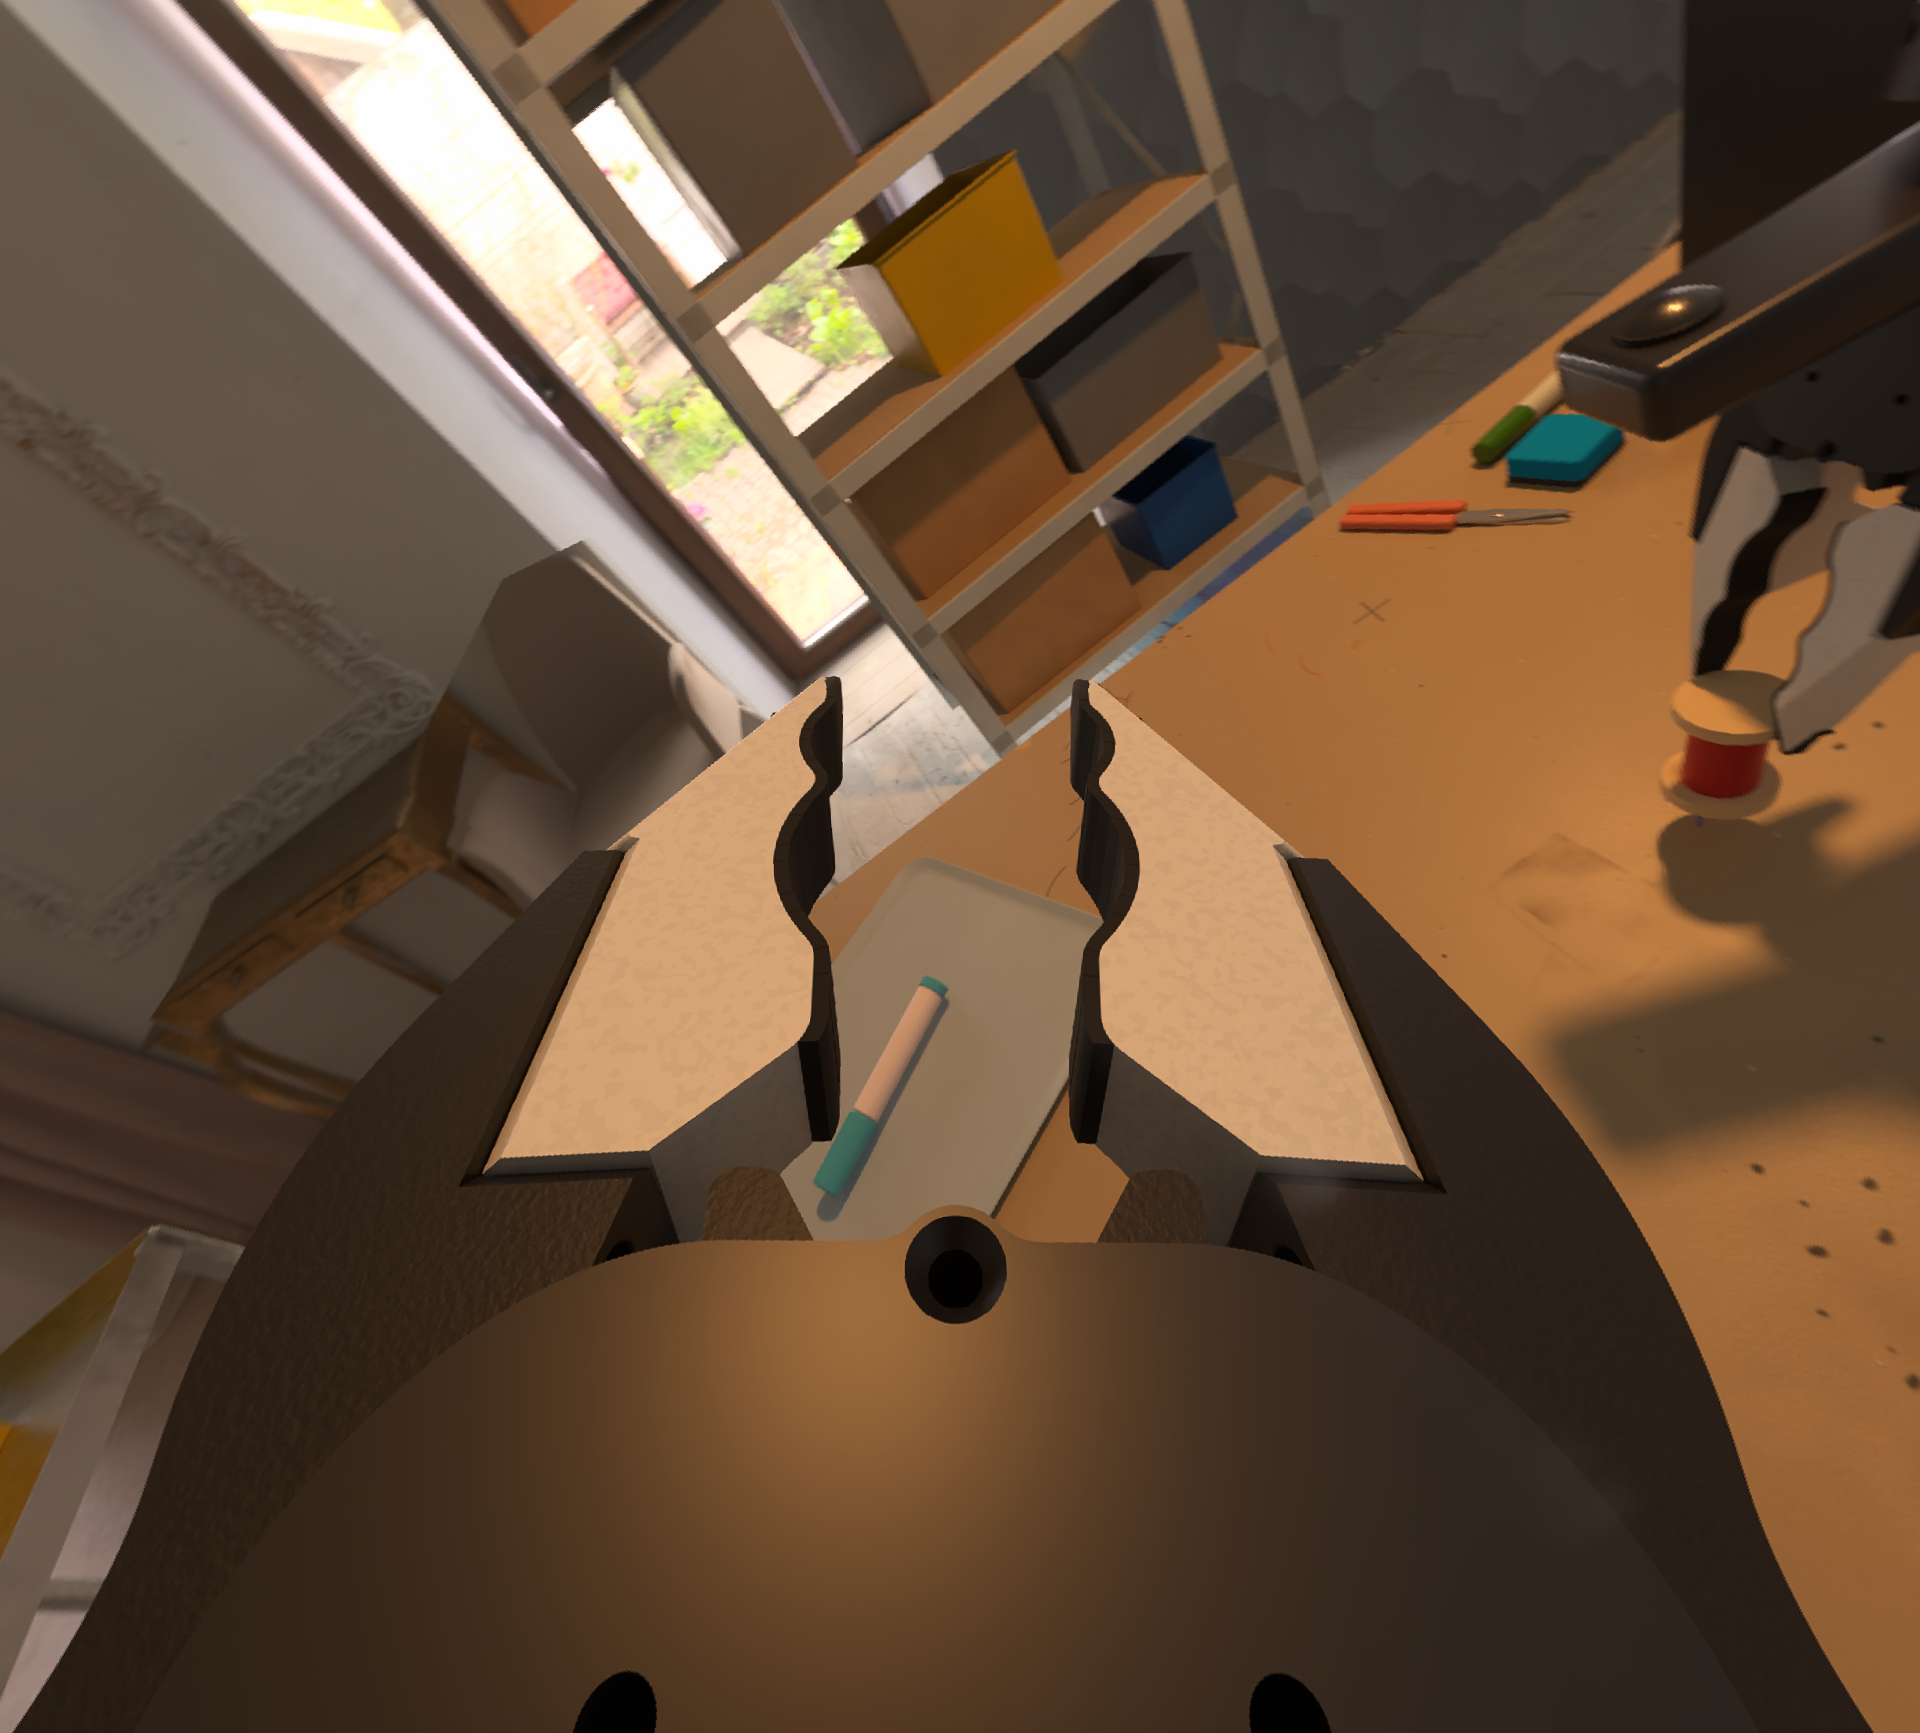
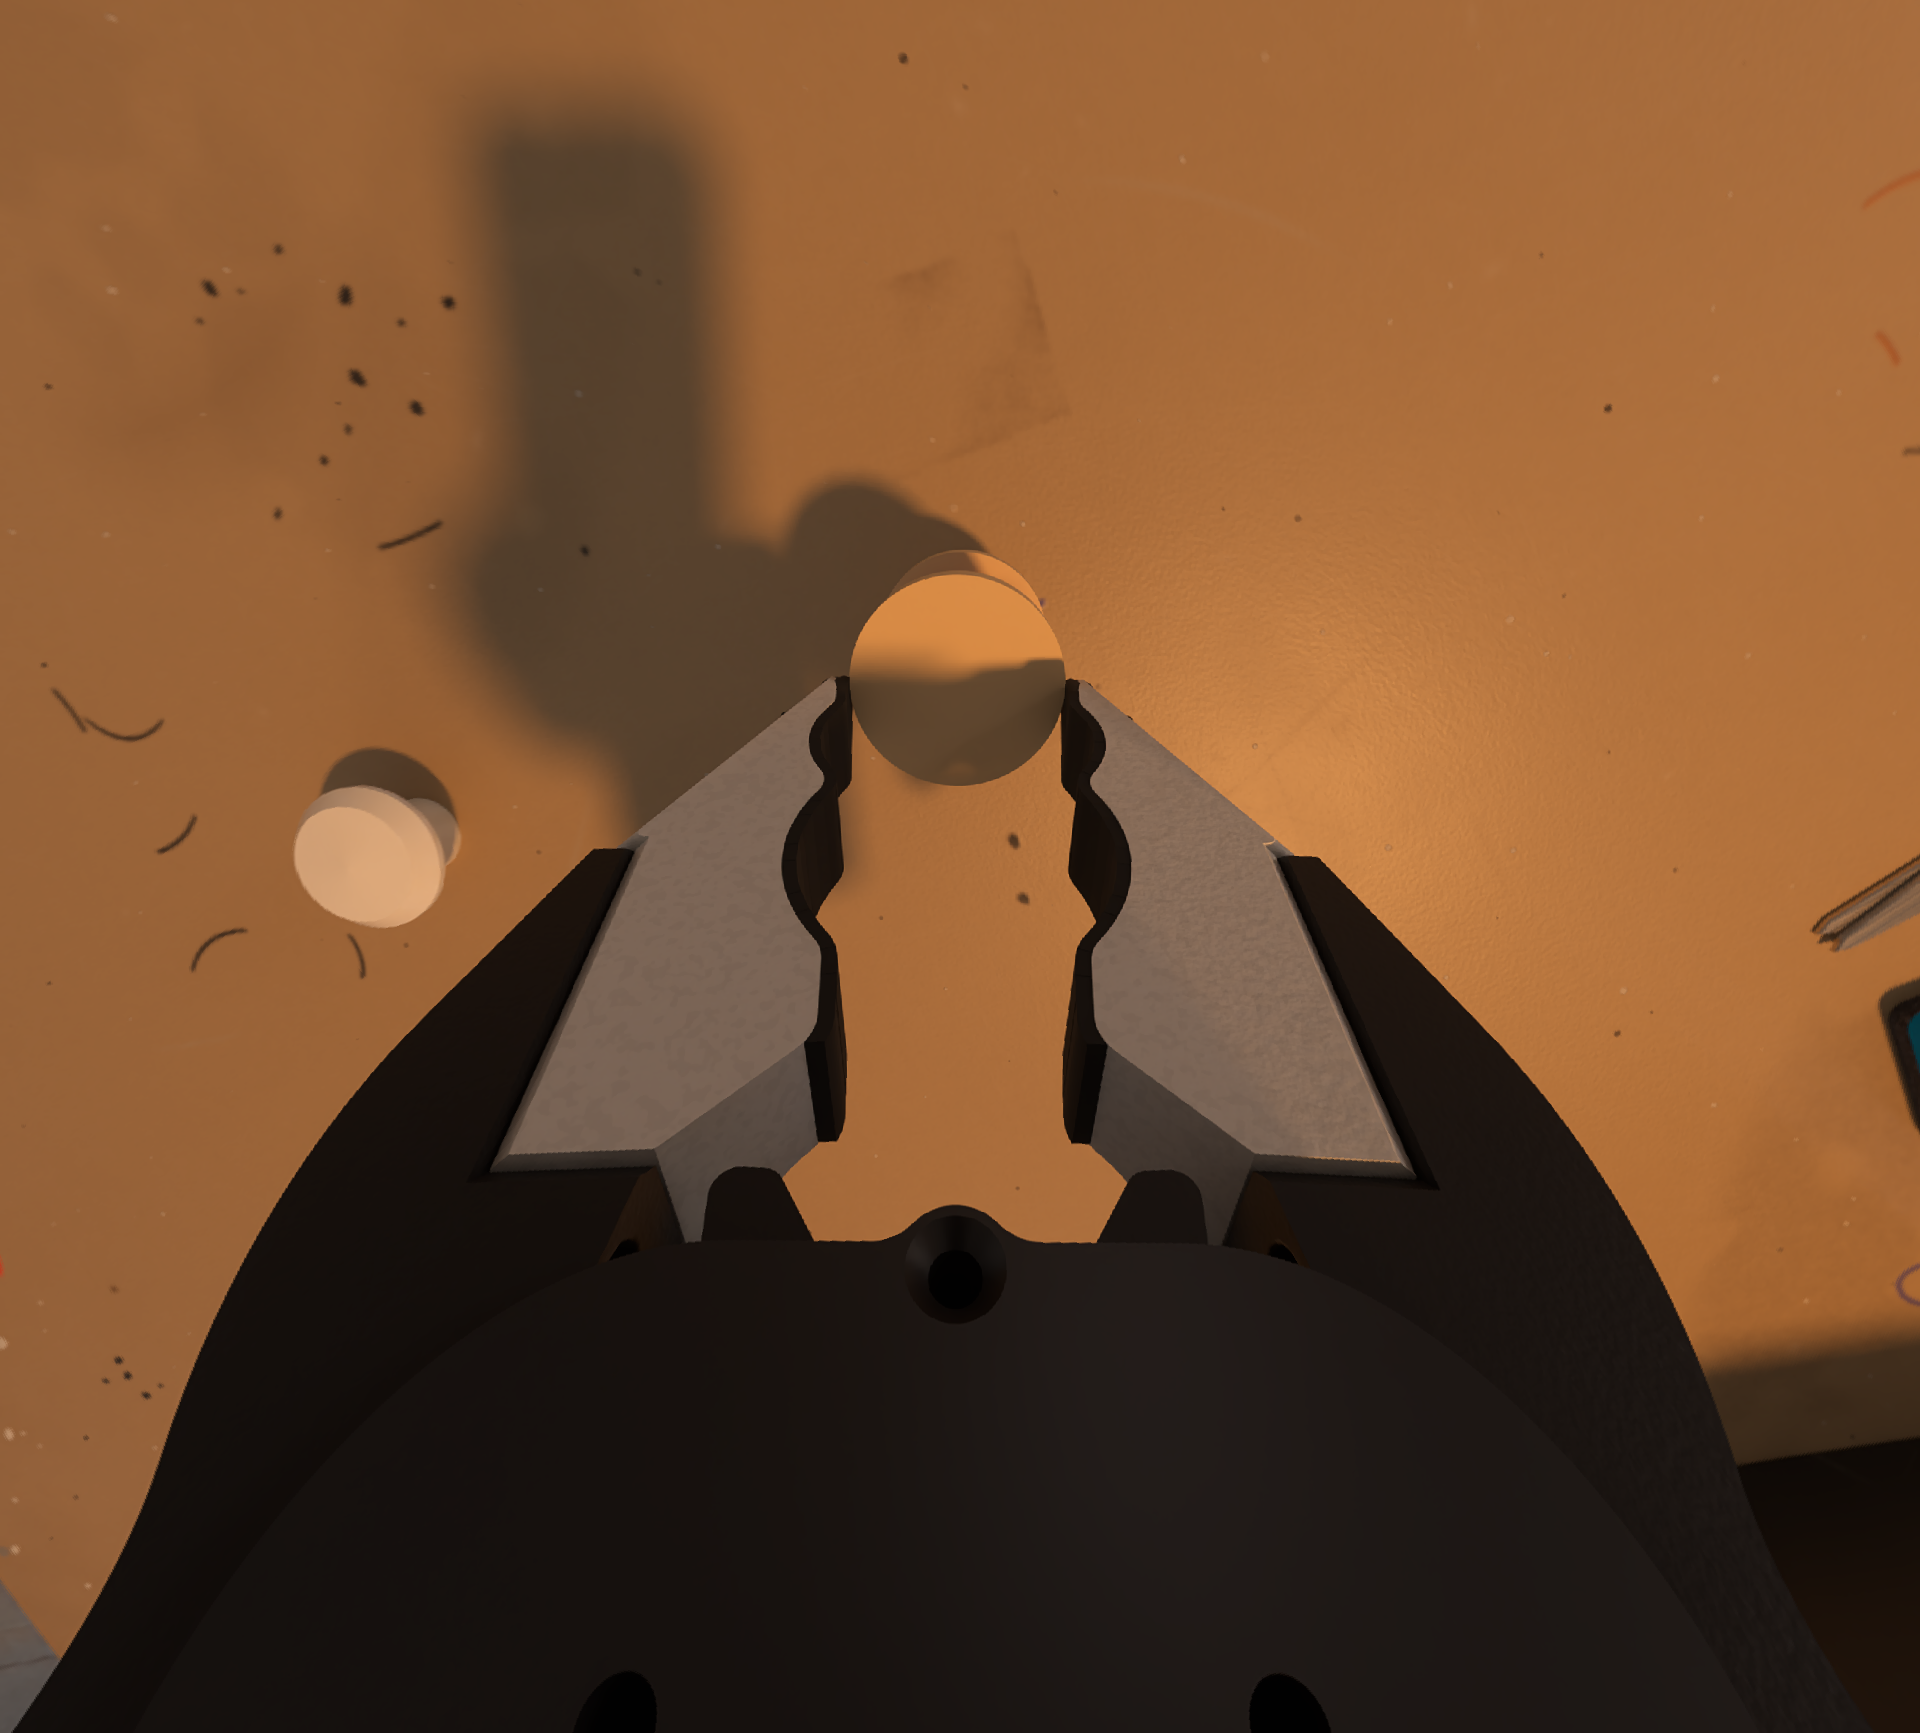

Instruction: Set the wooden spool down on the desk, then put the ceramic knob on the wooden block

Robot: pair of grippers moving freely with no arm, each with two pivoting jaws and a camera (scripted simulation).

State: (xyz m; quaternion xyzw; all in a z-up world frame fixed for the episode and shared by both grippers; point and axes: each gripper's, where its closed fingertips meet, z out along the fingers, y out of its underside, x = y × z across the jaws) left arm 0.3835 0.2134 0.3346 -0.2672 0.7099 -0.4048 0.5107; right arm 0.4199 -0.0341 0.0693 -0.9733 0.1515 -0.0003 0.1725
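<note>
Hovering nose-down mid-frame over the desk (image 2: 1351, 125), the right gripper (image 2: 956, 686) has its fingertips (image 2: 1075, 696) flanking the wooden spool (image 2: 956, 670); whether they pinch or merely touch it, cannot tell. The spool stands upright with red thread at right of the left wrist view. Ceramic knob (image 2: 369, 852) lies lower left, apart. Left gripper (image 1: 954, 696) hangs parted, holding nothing, above a tray (image 1: 966, 914) bearing a marker (image 1: 883, 1081).
</note>
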